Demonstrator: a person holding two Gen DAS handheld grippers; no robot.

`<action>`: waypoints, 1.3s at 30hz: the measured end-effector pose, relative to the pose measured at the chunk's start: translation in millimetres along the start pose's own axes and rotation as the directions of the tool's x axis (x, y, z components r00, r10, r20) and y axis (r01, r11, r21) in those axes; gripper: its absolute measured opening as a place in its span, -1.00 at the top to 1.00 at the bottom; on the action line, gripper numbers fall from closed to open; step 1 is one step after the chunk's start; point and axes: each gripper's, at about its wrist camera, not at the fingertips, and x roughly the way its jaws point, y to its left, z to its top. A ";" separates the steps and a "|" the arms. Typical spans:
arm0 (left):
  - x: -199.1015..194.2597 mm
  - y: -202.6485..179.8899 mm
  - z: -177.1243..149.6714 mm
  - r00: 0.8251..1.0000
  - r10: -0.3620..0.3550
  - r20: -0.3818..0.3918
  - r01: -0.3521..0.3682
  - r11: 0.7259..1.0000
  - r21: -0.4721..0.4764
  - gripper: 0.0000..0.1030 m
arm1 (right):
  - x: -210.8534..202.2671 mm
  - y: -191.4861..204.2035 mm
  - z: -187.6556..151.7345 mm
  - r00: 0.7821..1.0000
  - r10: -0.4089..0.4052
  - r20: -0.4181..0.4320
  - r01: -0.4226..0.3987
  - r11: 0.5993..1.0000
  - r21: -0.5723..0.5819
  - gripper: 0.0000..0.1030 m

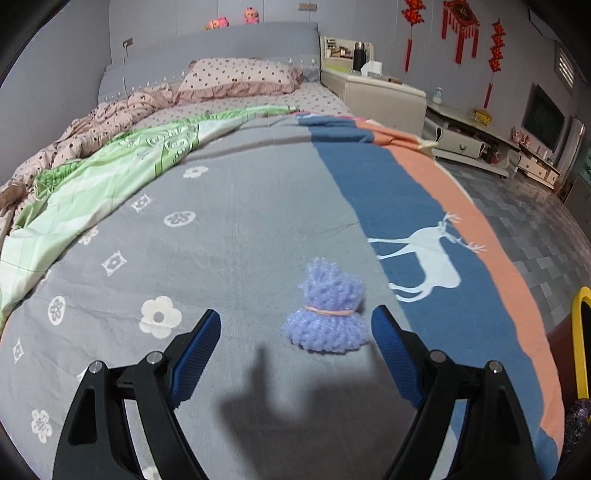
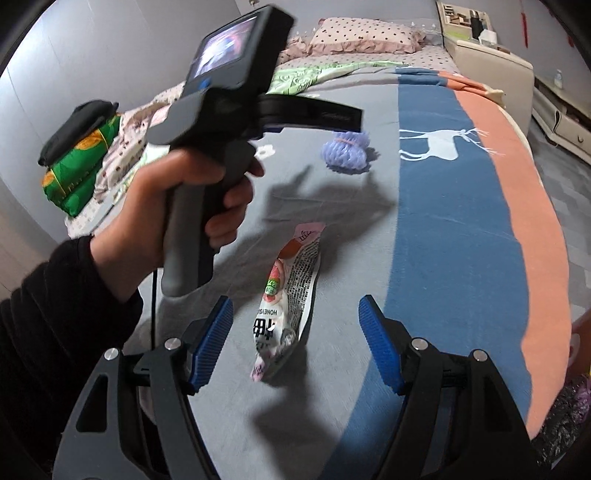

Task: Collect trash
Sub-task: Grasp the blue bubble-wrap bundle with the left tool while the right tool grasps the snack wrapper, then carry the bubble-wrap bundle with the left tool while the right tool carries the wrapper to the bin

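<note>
On the bed [image 1: 240, 229], left gripper [image 1: 295, 332], jaws apart, flanks a purple mesh bundle [image 1: 327, 314]; right gripper [image 2: 295, 332], jaws apart, straddles a snack wrapper [image 2: 288, 299] near the bed's foot edge.

The only print that can be made out stands on the crumpled white plastic snack wrapper [image 2: 286, 295] lying on the grey bedspread [image 2: 229, 406] in the right wrist view. Latin capitals run sideways along its near half, beginning "HONEYSU", with the rest lost in a fold. Just nearer are large black Chinese characters, too creased to read. A green round badge with white lettering and a block of fine black print on the wrapper's right side are too small to read. On the far wall, the red hanging ornaments [image 1: 460, 27] carry gold characters too blurred to read.
</note>
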 end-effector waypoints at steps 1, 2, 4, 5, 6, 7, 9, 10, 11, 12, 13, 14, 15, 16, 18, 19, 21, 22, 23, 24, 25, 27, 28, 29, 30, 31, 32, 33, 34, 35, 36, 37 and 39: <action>5.3 -0.2 0.8 1.000 0.001 -0.006 -0.001 1.000 -0.001 -0.56 | 2.8 -0.6 -0.6 1.000 0.002 -0.004 -0.002 1.000 0.000 -0.30; 9.2 -0.8 1.3 1.000 0.002 -0.009 -0.002 1.000 -0.001 -0.56 | 6.8 -0.6 -0.4 1.000 0.005 -0.009 -0.005 1.000 0.000 -0.30; 16.8 -3.3 2.3 1.000 -0.001 -0.013 0.001 1.000 0.005 -0.56 | 16.3 2.1 -0.4 1.000 -0.001 -0.018 0.001 1.000 -0.015 -0.30; 19.6 -3.9 2.5 1.000 -0.005 -0.014 0.005 1.000 0.006 -0.56 | 19.4 2.6 0.0 1.000 -0.005 -0.020 0.004 1.000 -0.024 -0.29; 24.8 -5.2 3.3 1.000 -0.011 -0.020 0.011 1.000 0.005 -0.56 | 22.8 3.6 -0.3 1.000 -0.008 -0.023 0.007 0.999 -0.032 -0.28; 28.5 -6.1 3.7 1.000 -0.015 -0.024 0.015 1.000 0.004 -0.56 | 27.6 3.9 0.0 0.999 -0.010 -0.032 0.008 0.999 -0.039 -0.27; 35.7 -7.6 4.6 0.999 -0.024 -0.033 0.024 1.000 0.005 -0.56 | 35.6 3.3 0.9 0.999 -0.010 -0.047 0.008 0.999 -0.040 -0.24; 38.8 -7.5 4.7 0.999 -0.029 -0.037 0.029 1.000 0.006 -0.54 | 39.7 1.7 1.2 0.998 -0.012 -0.055 0.010 0.999 -0.039 -0.15; 41.4 -8.6 4.3 0.999 -0.034 -0.041 0.034 0.999 0.007 -0.46 | 44.0 0.3 1.8 0.998 -0.016 -0.061 0.014 0.999 -0.039 -0.07; 45.0 -9.8 3.9 0.998 -0.040 -0.048 0.041 0.999 0.011 -0.39 | 47.5 -2.1 1.8 0.998 -0.019 -0.067 0.016 0.999 -0.035 -0.05; 48.4 -10.5 3.3 0.997 -0.049 -0.057 0.050 0.999 0.013 -0.29 | 50.0 -5.5 2.4 0.997 -0.014 -0.070 0.013 1.000 -0.026 -0.01; 50.4 -10.9 3.0 0.996 -0.057 -0.062 0.058 0.998 0.011 -0.22 | 51.1 -7.9 3.5 0.998 -0.010 -0.070 0.008 1.000 -0.020 0.05; 52.2 -10.6 2.8 0.996 -0.066 -0.063 0.067 0.998 0.005 -0.17 | 51.6 -9.1 4.4 0.998 -0.007 -0.067 0.005 1.000 -0.018 0.09; 53.9 -10.6 2.2 0.994 -0.081 -0.067 0.081 0.997 -0.003 -0.03 | 52.2 -10.3 5.6 0.998 -0.007 -0.066 0.006 1.000 -0.019 0.21; 55.3 -11.6 2.1 0.993 -0.095 -0.071 0.095 0.995 -0.014 0.07 | 54.1 -14.0 7.3 0.998 -0.009 -0.068 0.007 1.000 -0.016 0.37; 55.1 -11.1 2.2 0.993 -0.095 -0.067 0.094 0.995 -0.015 0.11 | 55.3 -14.3 7.4 0.997 -0.009 -0.072 0.008 1.000 -0.017 0.37; 55.2 -11.8 2.2 0.993 -0.097 -0.065 0.096 0.995 -0.018 0.16 | 55.6 -15.7 7.6 0.997 -0.004 -0.072 0.003 1.000 -0.015 0.39; 54.8 -11.6 2.8 0.993 -0.096 -0.061 0.095 0.995 -0.019 0.19 | 55.2 -16.1 7.7 0.998 0.000 -0.070 -0.001 1.000 -0.015 0.43; 53.6 -11.6 3.2 0.994 -0.096 -0.056 0.095 0.995 -0.019 0.22 | 54.6 -16.5 8.1 0.998 0.005 -0.068 -0.006 1.000 -0.014 0.48; 51.3 -12.1 3.9 0.994 -0.097 -0.053 0.096 0.995 -0.020 0.23 | 53.2 -16.7 8.4 0.998 0.008 -0.064 -0.009 1.000 -0.014 0.50; 49.1 -11.9 4.4 0.994 -0.097 -0.052 0.096 0.995 -0.021 0.25 | 51.6 -16.5 9.0 0.998 0.009 -0.061 -0.010 1.000 -0.018 0.52; 44.2 -11.0 5.6 0.994 -0.094 -0.047 0.093 0.996 -0.018 0.26 | 49.1 -15.7 9.5 0.998 0.015 -0.059 -0.016 1.000 -0.020 0.64; 40.1 -10.7 6.1 0.995 -0.093 -0.042 0.092 0.996 -0.016 0.26 | 46.8 -16.0 9.9 0.998 0.019 -0.058 -0.020 1.000 -0.018 0.64; 36.2 -10.1 6.0 0.995 -0.094 -0.037 0.093 0.996 -0.016 0.26 | 44.7 -15.0 9.7 0.998 0.020 -0.053 -0.021 1.000 -0.016 0.64; 31.3 -9.4 6.5 0.995 -0.096 -0.030 0.096 0.995 -0.015 0.26 | 41.8 -14.2 10.0 0.999 0.021 -0.048 -0.022 1.000 -0.020 0.64; 25.8 -8.6 6.5 0.995 -0.096 -0.023 0.095 0.995 -0.016 0.27 | 38.3 -13.2 10.3 0.999 0.022 -0.041 -0.023 0.999 -0.025 0.64; 21.4 -7.7 6.0 0.995 -0.095 -0.018 0.095 0.995 -0.017 0.27 | 35.5 -12.0 10.4 0.999 0.022 -0.038 -0.023 0.999 -0.028 0.64; 15.5 -6.8 5.6 0.995 -0.095 -0.011 0.095 0.995 -0.018 0.27 | 32.5 -11.0 10.2 0.999 0.024 -0.035 -0.025 0.999 -0.031 0.64; 9.4 -5.8 5.1 0.996 -0.094 -0.004 0.094 0.995 -0.020 0.27 | 28.9 -10.0 9.5 0.999 0.026 -0.032 -0.027 0.999 -0.032 0.64; 4.2 -4.7 4.2 0.996 -0.092 0.002 0.092 0.996 -0.023 0.27 | 25.1 -9.9 8.9 0.999 0.028 -0.030 -0.029 0.999 -0.032 0.64; -3.9 -2.4 3.0 0.996 -0.091 0.008 0.092 0.995 -0.029 0.27 | 22.4 -9.2 8.7 0.999 0.030 -0.029 -0.031 0.999 -0.030 0.64; -10.1 -0.5 1.9 0.995 -0.095 0.014 0.095 0.995 -0.036 0.27 | 17.9 -9.8 7.6 0.999 0.032 -0.026 -0.033 0.999 -0.026 0.64; -23.0 3.7 -0.5 0.995 -0.100 0.026 0.101 0.994 -0.049 0.27 | 9.6 -12.5 5.6 0.999 0.035 -0.023 -0.036 0.999 -0.015 0.64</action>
